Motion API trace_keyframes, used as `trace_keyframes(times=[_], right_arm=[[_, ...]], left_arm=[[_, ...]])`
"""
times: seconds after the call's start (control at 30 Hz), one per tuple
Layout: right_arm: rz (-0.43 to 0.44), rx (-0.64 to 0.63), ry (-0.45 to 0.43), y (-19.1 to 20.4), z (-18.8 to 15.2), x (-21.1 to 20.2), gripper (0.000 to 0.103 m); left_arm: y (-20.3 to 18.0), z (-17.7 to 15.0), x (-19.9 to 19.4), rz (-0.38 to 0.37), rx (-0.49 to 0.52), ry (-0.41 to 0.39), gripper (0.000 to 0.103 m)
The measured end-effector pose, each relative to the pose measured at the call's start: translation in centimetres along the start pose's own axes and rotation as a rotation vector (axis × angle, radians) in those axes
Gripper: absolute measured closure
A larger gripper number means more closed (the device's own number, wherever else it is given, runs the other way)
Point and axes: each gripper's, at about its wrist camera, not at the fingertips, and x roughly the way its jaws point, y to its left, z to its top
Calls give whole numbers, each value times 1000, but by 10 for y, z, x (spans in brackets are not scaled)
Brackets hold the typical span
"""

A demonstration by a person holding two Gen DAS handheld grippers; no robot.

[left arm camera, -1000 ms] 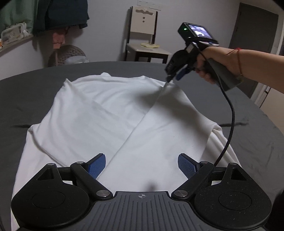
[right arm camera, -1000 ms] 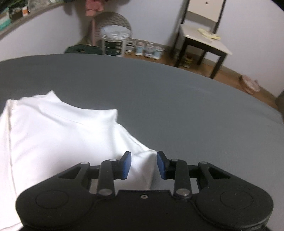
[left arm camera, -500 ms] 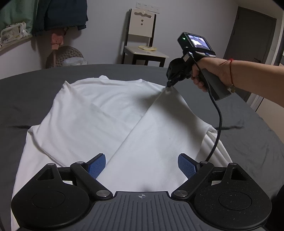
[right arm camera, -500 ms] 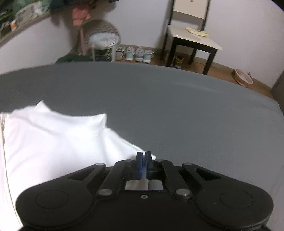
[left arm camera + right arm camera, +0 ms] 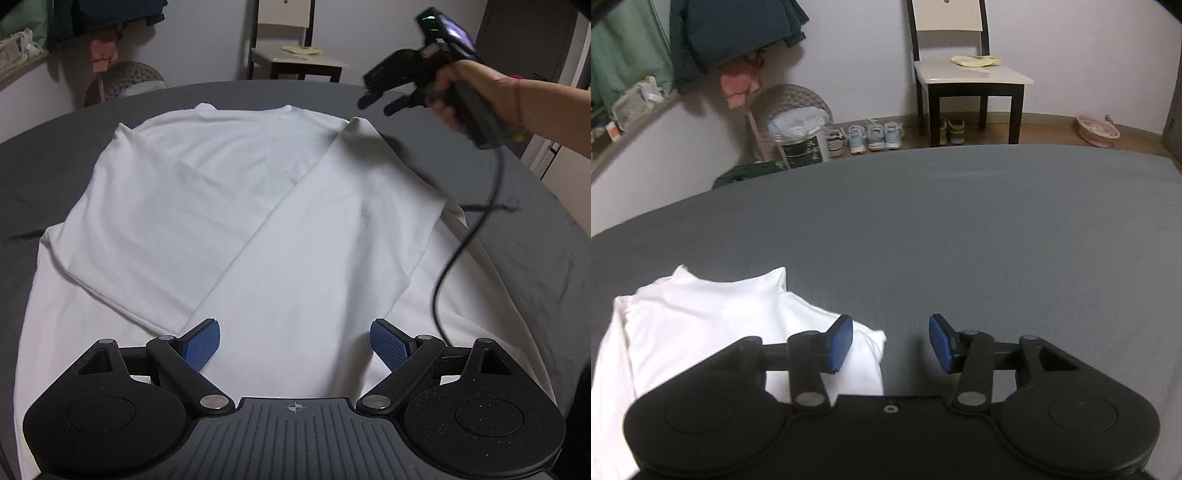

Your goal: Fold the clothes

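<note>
A white shirt [image 5: 229, 206] lies spread on the dark grey surface [image 5: 535, 236], its right side folded diagonally over the middle. My left gripper [image 5: 295, 341] hovers open above the shirt's near hem, nothing between its blue pads. In the left wrist view the right gripper [image 5: 378, 105] is held by a hand, lifted above the shirt's far right shoulder, open and apart from the cloth. In the right wrist view the right gripper [image 5: 890, 343] is open over the grey surface, the shirt's shoulder corner [image 5: 875, 339] just beside its left pad.
A chair [image 5: 964, 70] with a yellow item on its seat stands past the far edge. Shoes [image 5: 866, 136], a basket [image 5: 798, 114] and hanging clothes [image 5: 735, 33] line the wall. A black cable [image 5: 476, 236] hangs from the right gripper over the shirt's right side.
The right gripper shut on the shirt's far right shoulder, then opened, let go and rose to the right. The left gripper stayed open and barely moved.
</note>
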Motion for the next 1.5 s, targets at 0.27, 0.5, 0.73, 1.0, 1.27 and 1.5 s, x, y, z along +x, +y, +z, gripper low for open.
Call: trace_keyframes(times=[0.27, 0.5, 0.73, 1.0, 1.27, 1.5], right_arm=[[181, 16, 138, -17, -44, -9, 63], [259, 8, 182, -37, -105, -56, 65], [252, 54, 145, -42, -125, -73, 97], [204, 110, 117, -42, -135, -78, 72], [300, -162, -78, 38, -185, -164, 54], [548, -788, -181, 208, -322, -219, 61]], left_arm=[[7, 0, -6, 10, -16, 6, 14], [15, -5, -3, -86, -6, 124, 14], [6, -13, 5, -105, 113, 179, 14], [27, -21, -19, -42, 121, 247, 14], [104, -20, -81, 167, -192, 106, 14], [114, -38, -83, 71, -278, 214, 14]])
